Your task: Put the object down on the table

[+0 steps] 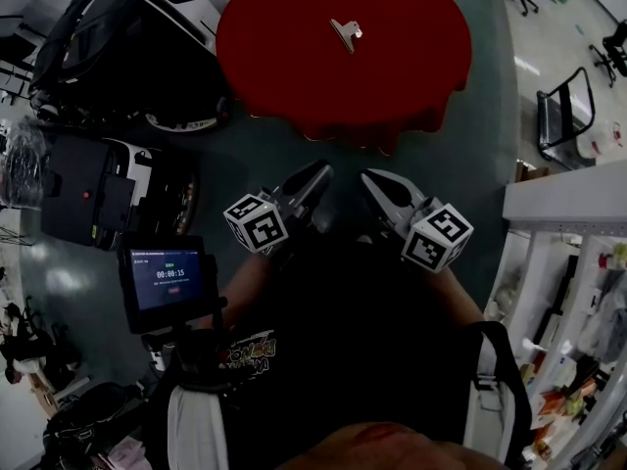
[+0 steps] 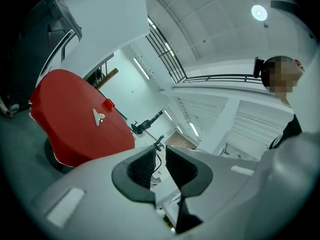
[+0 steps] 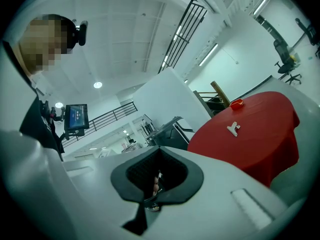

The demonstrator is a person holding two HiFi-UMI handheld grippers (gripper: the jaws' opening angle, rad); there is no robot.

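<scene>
A round table under a red cloth [image 1: 294, 57] stands ahead of me, and a silver metal clip [image 1: 345, 33] lies flat near its middle. Both grippers hang close to my body, short of the table's near edge and apart from the clip. My left gripper [image 1: 318, 172] is open, with a narrow gap between its ribbed pads and nothing in it. The right gripper [image 1: 370, 179] is shut and holds nothing. The left gripper view shows its jaws [image 2: 159, 159], the table [image 2: 65, 134] and the clip [image 2: 98, 117]. The right gripper view shows its closed jaws [image 3: 157, 176] and the clip [image 3: 233, 129].
A small red box [image 2: 109, 104] sits at the table's far edge. Black cases and machines [image 1: 88, 174] crowd the floor at the left. A handheld screen [image 1: 165, 280] with a timer is at my left side. White shelving [image 1: 563, 199] and a chair [image 1: 563, 116] stand at the right.
</scene>
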